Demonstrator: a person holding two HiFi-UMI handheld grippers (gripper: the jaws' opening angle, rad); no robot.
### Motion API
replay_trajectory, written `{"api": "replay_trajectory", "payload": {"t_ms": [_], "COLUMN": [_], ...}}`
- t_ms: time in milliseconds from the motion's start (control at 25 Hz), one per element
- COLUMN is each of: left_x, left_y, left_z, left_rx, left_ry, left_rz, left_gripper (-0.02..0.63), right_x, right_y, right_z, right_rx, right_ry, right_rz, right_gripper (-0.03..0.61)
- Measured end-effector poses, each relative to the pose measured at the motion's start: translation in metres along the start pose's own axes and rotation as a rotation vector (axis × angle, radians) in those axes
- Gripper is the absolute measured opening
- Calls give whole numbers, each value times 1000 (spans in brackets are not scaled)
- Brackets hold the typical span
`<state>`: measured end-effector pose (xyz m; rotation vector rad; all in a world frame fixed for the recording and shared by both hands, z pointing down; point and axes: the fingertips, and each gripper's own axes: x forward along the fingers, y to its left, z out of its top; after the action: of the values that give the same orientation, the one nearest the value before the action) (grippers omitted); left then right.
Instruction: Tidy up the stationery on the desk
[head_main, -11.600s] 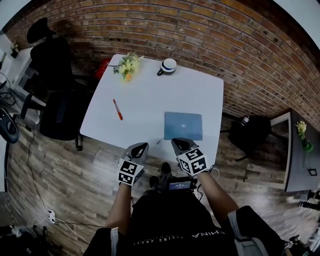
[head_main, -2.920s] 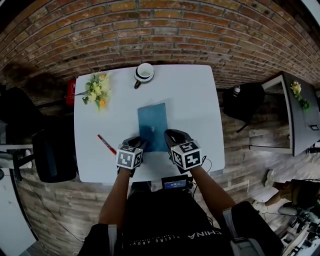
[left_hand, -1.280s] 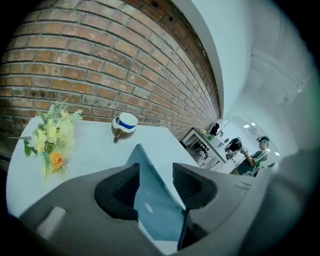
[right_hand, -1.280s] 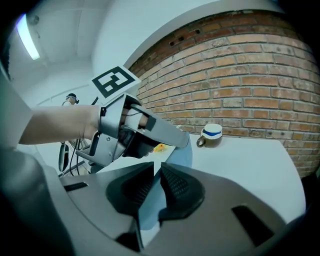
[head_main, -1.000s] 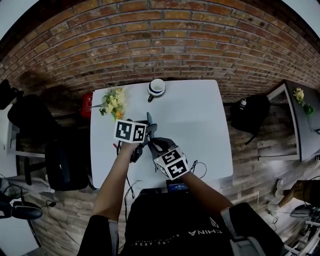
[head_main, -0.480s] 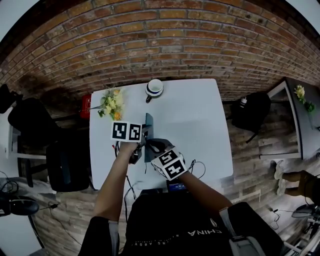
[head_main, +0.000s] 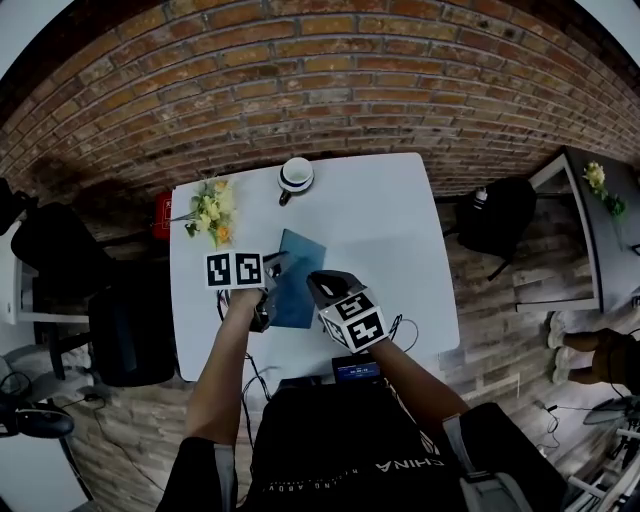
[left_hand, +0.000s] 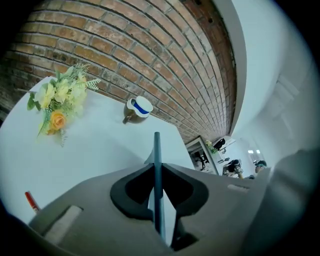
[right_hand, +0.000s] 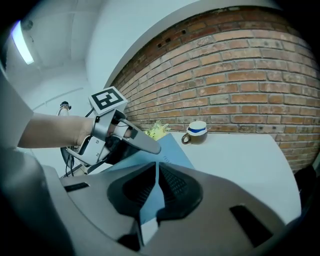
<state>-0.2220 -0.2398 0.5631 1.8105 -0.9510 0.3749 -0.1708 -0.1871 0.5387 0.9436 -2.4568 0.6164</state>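
Head view, mid-frame over the worktop (head_main: 390, 230): the blue notebook (head_main: 298, 295) sits pinched between left claw (head_main: 273, 266) and right claw (head_main: 319, 284), whose jaws have just closed on its edges.

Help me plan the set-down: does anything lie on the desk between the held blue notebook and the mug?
Nothing visible does. The desk is bare between the blue notebook and the mug. The flowers lie off to the left, and the red pen lies off to the left too.
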Motion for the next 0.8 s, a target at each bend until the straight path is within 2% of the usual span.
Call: {"api": "replay_trajectory", "payload": {"t_ms": [200, 480, 600, 800], "left_x": [10, 31, 33, 30], "left_y": [-20, -17, 0, 32], "left_z": [6, 2, -8, -19], "left_rx": [-78, -281, -347, -381], "left_ry": [-60, -167, -188, -204], "left_rz": [-87, -204, -205, -165], "left_gripper": [52, 52, 52, 52], "right_x": [-18, -41, -45, -45], "right_y": [-34, -71, -75, -75], "right_z": [-8, -16, -20, -29], "right_rx": [39, 79, 88, 90], "right_ry": [0, 2, 8, 29], "right_rz": [-59, -130, -143, -142], "right_gripper": [28, 25, 25, 25]}}
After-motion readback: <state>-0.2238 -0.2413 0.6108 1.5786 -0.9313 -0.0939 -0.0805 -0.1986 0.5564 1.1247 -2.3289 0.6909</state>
